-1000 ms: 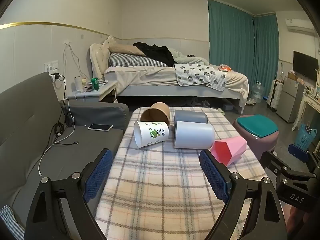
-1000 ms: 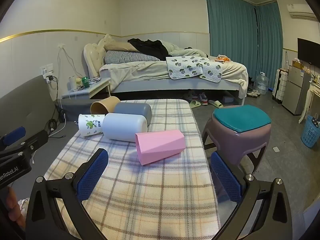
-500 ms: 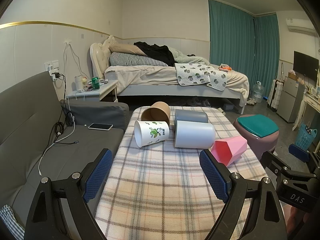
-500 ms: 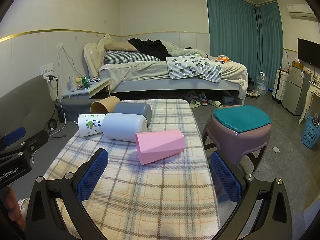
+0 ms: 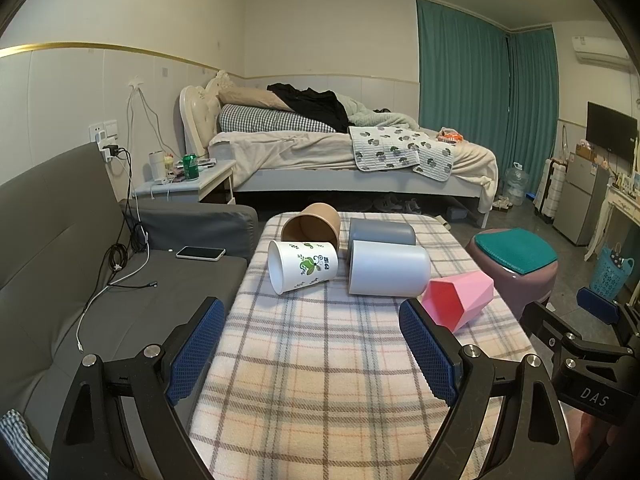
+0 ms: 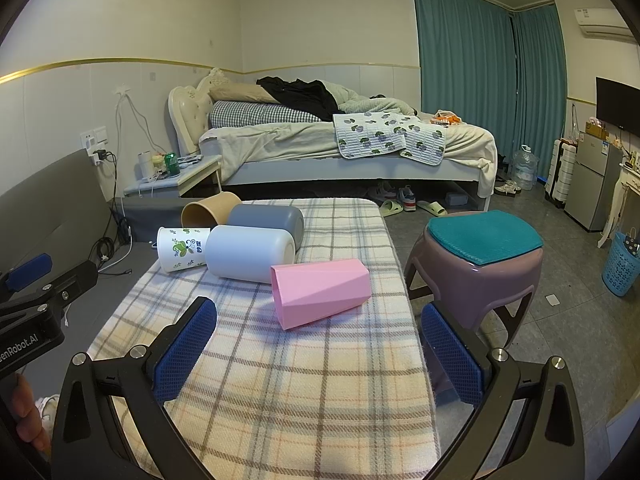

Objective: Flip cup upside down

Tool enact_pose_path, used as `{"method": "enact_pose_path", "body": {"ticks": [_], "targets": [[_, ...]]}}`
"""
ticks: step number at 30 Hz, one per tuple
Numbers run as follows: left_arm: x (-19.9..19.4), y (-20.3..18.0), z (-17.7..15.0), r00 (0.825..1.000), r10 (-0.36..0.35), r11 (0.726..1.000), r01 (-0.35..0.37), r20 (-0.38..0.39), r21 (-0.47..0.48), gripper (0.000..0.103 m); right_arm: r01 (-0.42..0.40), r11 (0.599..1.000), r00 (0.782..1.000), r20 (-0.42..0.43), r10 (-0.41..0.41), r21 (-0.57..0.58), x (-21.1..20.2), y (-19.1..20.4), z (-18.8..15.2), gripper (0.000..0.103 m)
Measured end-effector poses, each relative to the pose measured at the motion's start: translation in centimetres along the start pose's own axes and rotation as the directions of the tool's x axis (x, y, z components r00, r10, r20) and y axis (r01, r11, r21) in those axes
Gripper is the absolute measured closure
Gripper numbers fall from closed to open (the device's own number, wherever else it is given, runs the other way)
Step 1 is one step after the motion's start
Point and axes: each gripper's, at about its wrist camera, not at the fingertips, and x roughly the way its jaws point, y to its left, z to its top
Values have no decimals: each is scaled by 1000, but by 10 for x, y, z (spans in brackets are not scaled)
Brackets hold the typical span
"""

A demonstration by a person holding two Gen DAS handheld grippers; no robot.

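Note:
Several cups lie on their sides on a plaid-covered table (image 5: pixel 320 360): a white printed paper cup (image 5: pixel 302 266), a brown paper cup (image 5: pixel 312 222), a dark grey cup (image 5: pixel 382 232), a pale grey cup (image 5: pixel 388 268) and a pink faceted cup (image 5: pixel 458 298). My left gripper (image 5: pixel 312 350) is open and empty, hovering over the table's near part. My right gripper (image 6: pixel 316 348) is open and empty, just short of the pink cup (image 6: pixel 320 292). The other cups show in the right wrist view: white printed (image 6: pixel 182 248), brown (image 6: pixel 208 210), dark grey (image 6: pixel 268 220), pale grey (image 6: pixel 250 252).
A grey sofa (image 5: pixel 60 240) with a phone (image 5: pixel 200 253) and cables stands left of the table. A purple stool with a teal cushion (image 6: pixel 480 252) stands right of it. A bed (image 5: pixel 340 152) and a nightstand (image 5: pixel 188 184) are behind.

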Motion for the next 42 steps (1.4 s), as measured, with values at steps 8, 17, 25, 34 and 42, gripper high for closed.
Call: {"method": "enact_pose_path", "body": {"ticks": [8, 17, 25, 34, 42], "targets": [[0, 0, 0, 1000, 0, 1000, 0, 0, -1, 11, 0, 1000, 1000, 0, 0, 0, 0, 0, 0, 0], [1, 4, -4, 1000, -2, 1000, 2, -5, -3, 11, 0, 1000, 1000, -1, 0, 0, 0, 0, 0, 0], [1, 5, -5, 1000, -2, 1000, 2, -6, -2, 11, 1, 1000, 1000, -1, -1, -1, 0, 0, 0, 0], [1, 4, -4, 1000, -2, 1000, 2, -6, -3, 11, 0, 1000, 1000, -2, 0, -1, 1, 0, -1, 0], [5, 2, -8, 1000, -2, 1000, 2, -7, -3, 11, -7, 1000, 1000, -1, 7, -2, 1, 2, -3, 0]]}}
